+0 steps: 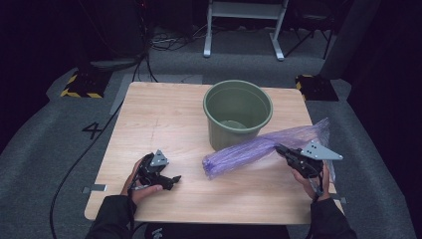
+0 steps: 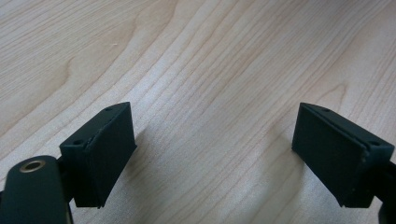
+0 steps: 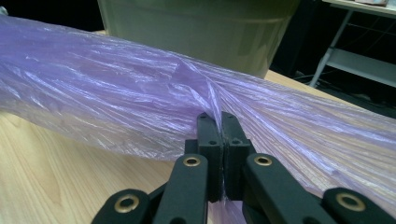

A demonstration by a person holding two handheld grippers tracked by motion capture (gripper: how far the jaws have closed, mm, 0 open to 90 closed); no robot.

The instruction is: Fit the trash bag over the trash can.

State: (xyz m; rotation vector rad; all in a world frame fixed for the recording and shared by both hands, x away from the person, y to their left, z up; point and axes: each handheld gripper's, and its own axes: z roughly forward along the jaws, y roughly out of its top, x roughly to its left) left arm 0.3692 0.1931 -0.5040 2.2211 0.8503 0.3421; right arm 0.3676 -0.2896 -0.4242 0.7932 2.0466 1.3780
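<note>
Green bucket (image 1: 237,113) blocking table's (image 1: 159,117) far-right

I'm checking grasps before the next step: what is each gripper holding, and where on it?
The right gripper pinches a fold of the purple plastic bag, partway along its length. The left gripper is open, holding nothing.

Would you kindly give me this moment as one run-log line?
right tool: shut on purple bag | left tool: open over table | bucket: upright, behind bag

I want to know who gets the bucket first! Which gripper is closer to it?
Right. The right gripper, shut on the purple bag, sits just beside the bucket, near its base. The left gripper, open over bare table, is farther off toward the near left.
</note>
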